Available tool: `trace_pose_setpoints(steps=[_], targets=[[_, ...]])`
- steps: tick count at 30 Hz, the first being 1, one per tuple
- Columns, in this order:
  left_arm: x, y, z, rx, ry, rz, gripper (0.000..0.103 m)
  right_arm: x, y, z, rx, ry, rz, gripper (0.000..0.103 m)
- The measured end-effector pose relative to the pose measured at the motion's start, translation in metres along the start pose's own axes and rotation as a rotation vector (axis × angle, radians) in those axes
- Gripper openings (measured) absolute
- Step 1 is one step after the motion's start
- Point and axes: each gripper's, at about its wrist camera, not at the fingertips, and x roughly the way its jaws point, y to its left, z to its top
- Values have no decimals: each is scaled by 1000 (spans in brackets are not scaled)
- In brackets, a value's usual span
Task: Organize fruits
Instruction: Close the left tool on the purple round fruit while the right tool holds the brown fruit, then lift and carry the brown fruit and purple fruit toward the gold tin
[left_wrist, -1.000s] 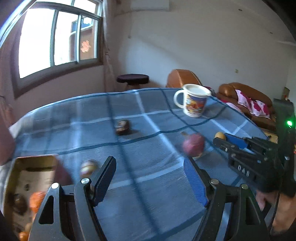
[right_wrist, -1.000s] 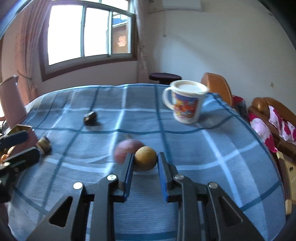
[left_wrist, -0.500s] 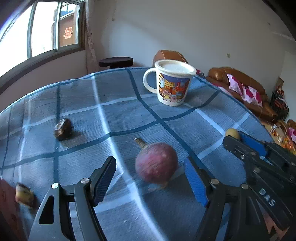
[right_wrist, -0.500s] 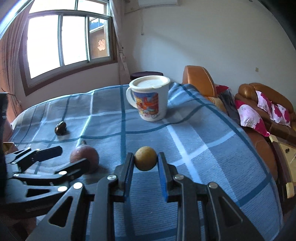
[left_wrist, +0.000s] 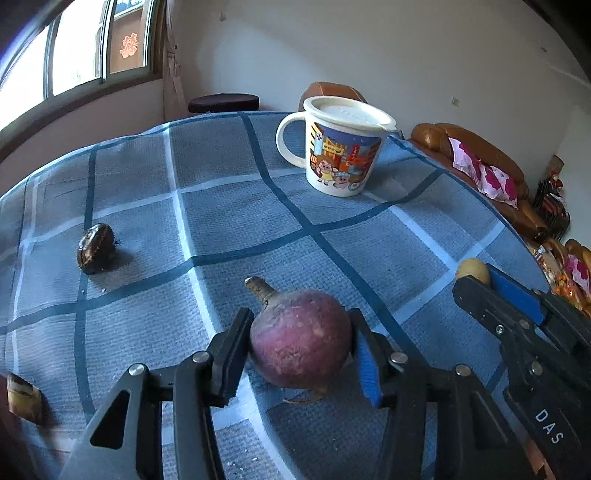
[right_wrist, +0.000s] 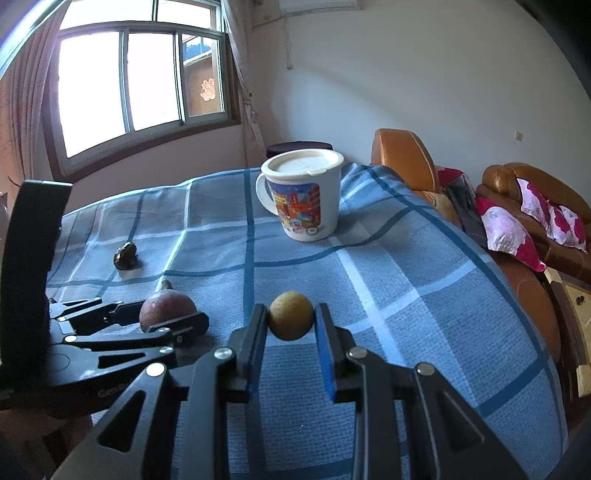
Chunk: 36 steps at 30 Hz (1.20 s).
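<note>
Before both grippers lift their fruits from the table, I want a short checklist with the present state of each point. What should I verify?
1. Left gripper around the purple round fruit: ok. Its jaws have just been closing, and both pads now sit against the fruit's sides.
2. Right gripper shut on the small yellow fruit: ok.
3. Purple fruit clear of the tablecloth: not ok, it seems to rest there.
4. Grip firm enough on the purple fruit: cannot tell.
5. The two grippers apart from each other: ok, a gap shows between them.
6. Lidded cartoon mug out of the way: ok, it stands farther back.
</note>
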Motion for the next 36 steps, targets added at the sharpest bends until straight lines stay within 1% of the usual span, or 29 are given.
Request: trace_pose_setpoints(steps=[2, 8, 13, 19, 36], targets=[[-6, -1, -1, 10, -23, 12, 53, -2, 2, 0, -8, -14, 14, 29], [-21, -3, -4, 25, -99, 48, 53, -11, 9, -1, -45, -56, 7, 29], [-33, -6, -6, 37, -153, 80, 53, -15, 8, -1, -44, -81, 16, 29], [-38, -10, -8, 55, -182, 98, 53, -20, 11, -1, -53, -106, 18, 29], [-55, -13, -14, 65, -276, 139, 53, -33, 14, -4, -61, -181, 33, 29]])
